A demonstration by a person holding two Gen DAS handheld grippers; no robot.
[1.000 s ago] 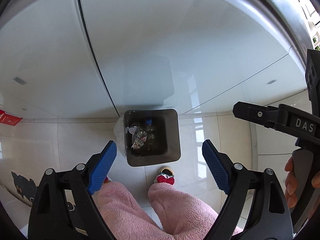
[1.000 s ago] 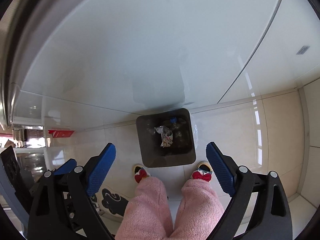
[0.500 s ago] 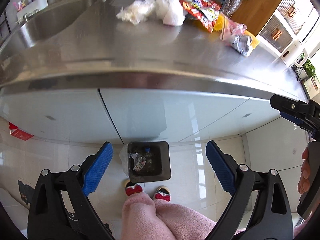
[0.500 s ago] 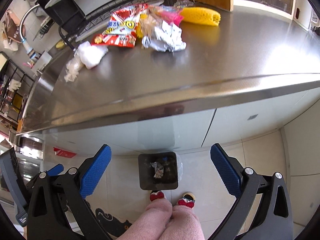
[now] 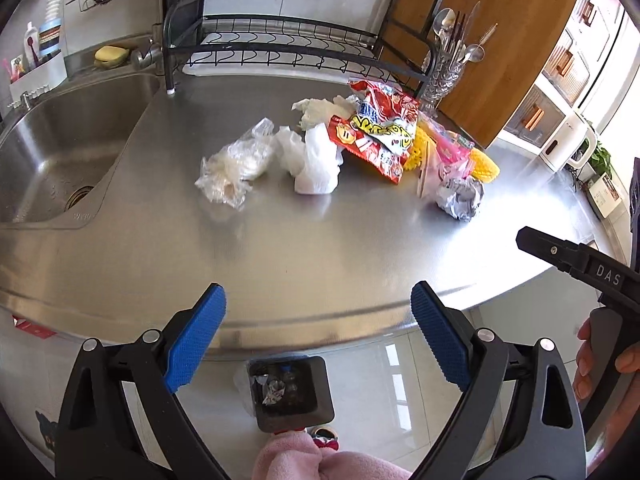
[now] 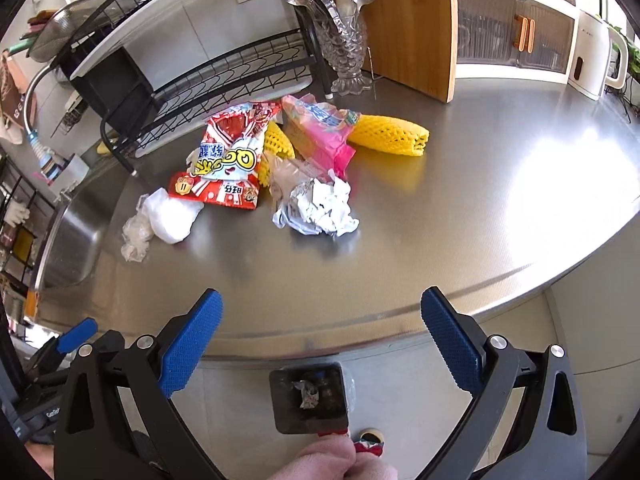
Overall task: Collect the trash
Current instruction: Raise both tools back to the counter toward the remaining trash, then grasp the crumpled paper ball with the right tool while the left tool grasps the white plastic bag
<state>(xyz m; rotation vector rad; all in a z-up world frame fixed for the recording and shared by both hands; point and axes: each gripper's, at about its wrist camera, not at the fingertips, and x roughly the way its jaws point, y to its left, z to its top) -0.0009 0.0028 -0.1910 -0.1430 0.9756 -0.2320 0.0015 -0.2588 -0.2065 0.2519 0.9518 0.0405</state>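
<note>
Here, left wrist: left gripper [image 5: 318,334] jaws wide, empty, over bench [image 5: 280,248] edge; trash [image 5: 384,136] strewn well beyond; bin [image 5: 294,390] on floor below. Right wrist: right gripper [image 6: 320,344] jaws wide, empty, above bin [image 6: 310,398]; crumpled foil [image 6: 320,208] nearest.

The letters "DAS" stand in white on the black arm of the right gripper [image 5: 576,264], seen at the right edge of the left wrist view. In the right wrist view, part of a white word, "GenRo" as far as it can be made out, runs along the black body of the left gripper [image 6: 44,408] at the near left edge. The red snack bag [image 6: 226,156] in the litter on the far side of the counter carries large yellow "QQ" letters, Chinese characters on a blue patch above them, more characters in white below, and "11" in a yellow circle at its near left corner.
</note>
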